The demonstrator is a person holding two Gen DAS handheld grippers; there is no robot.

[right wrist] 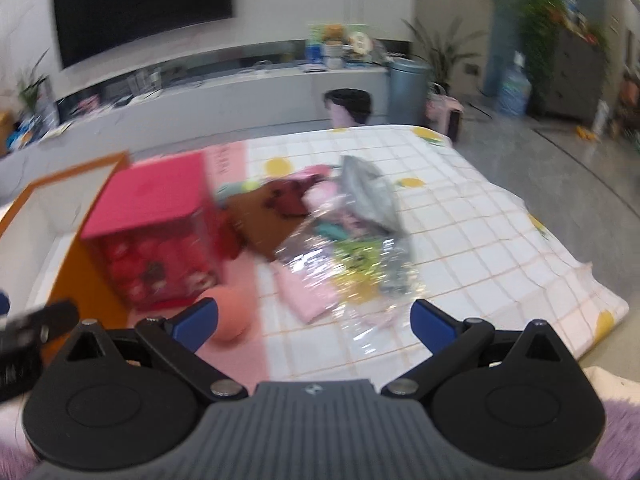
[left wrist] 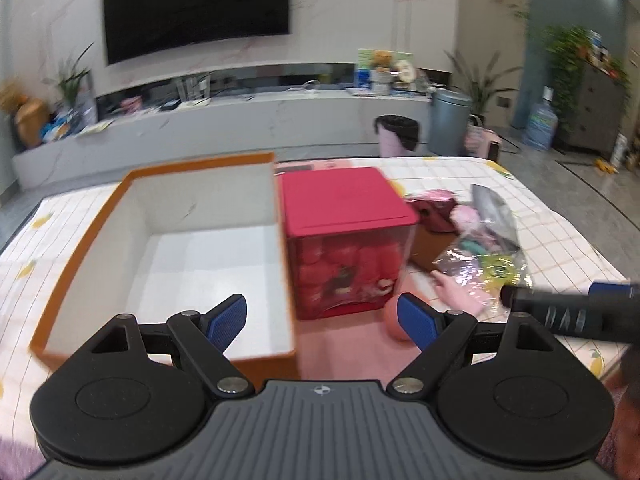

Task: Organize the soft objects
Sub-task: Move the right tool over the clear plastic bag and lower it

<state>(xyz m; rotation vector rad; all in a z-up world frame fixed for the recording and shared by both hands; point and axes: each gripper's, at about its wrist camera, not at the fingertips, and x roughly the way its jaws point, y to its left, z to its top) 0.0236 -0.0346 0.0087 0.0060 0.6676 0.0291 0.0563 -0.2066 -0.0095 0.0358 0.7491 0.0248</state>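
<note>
An open orange box with a white inside [left wrist: 192, 256] stands on the table at the left; it also shows in the right wrist view [right wrist: 36, 216]. A red box [left wrist: 344, 240] [right wrist: 156, 236] stands right of it. An orange-pink ball [left wrist: 396, 320] [right wrist: 230, 314] lies in front of the red box. A pile of soft things in clear wrap [left wrist: 480, 256] [right wrist: 344, 248], with a brown cushion [right wrist: 264, 224] and a pink cloth [right wrist: 308, 292], lies further right. My left gripper [left wrist: 322, 320] is open and empty above the near edge of the boxes. My right gripper [right wrist: 316, 324] is open and empty before the pile.
The table has a white checked cloth with lemons [right wrist: 480, 240] and a pink mat [left wrist: 340, 352]. Its right edge drops to the floor [right wrist: 580, 184]. Beyond it stand a TV bench [left wrist: 240, 116], a pink bin [left wrist: 396, 136] and a grey bin [left wrist: 448, 120].
</note>
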